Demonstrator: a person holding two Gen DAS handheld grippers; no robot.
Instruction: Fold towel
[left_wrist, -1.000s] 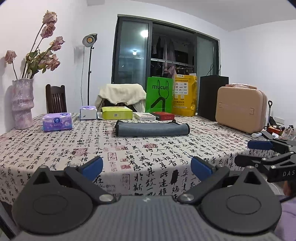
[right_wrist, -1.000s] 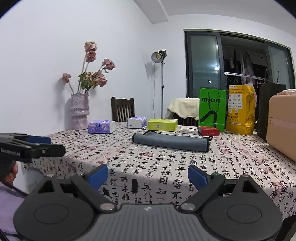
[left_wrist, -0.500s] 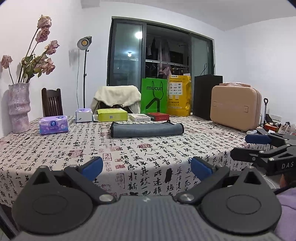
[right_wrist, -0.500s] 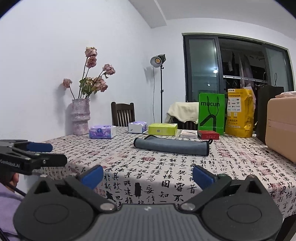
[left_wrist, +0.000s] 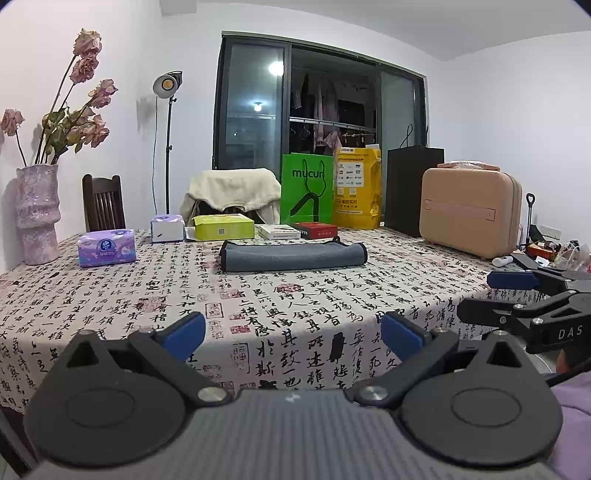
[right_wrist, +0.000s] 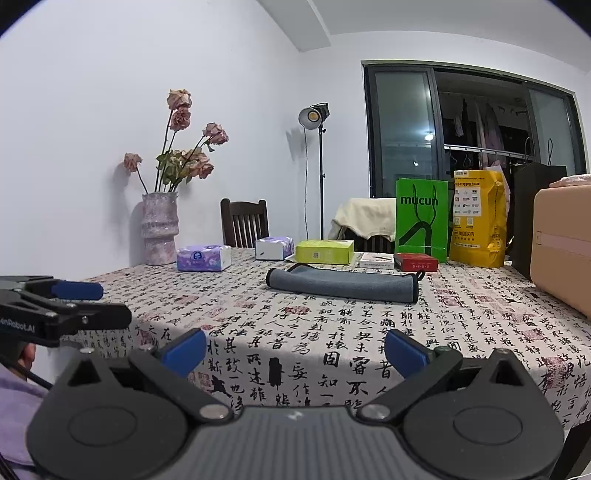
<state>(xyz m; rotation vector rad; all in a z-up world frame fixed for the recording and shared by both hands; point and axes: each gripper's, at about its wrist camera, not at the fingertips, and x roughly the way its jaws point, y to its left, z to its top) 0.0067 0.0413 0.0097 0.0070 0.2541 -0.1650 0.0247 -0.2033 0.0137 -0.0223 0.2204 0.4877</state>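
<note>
A grey towel (left_wrist: 293, 256) lies folded into a long narrow strip with black edging on the table's far half; it also shows in the right wrist view (right_wrist: 343, 283). My left gripper (left_wrist: 293, 334) is open and empty, held off the table's near edge, well short of the towel. My right gripper (right_wrist: 293, 349) is open and empty, also at the near edge. Each gripper shows from the side in the other's view: the right gripper (left_wrist: 517, 295) at far right, the left gripper (right_wrist: 85, 302) at far left.
The table wears a calligraphy-print cloth (left_wrist: 295, 314). Behind the towel stand a purple tissue pack (left_wrist: 107, 247), a white tissue box (left_wrist: 167, 229), a green box (left_wrist: 224, 226), flat boxes (left_wrist: 314, 230), a green bag (left_wrist: 306, 194) and a yellow bag (left_wrist: 357, 188). A vase (left_wrist: 37, 214) stands left, a beige case (left_wrist: 471, 216) right.
Both grippers have tilted and drawn back slightly, so the table sits lower in the views. The towel has not moved. Both jaws stay open.
</note>
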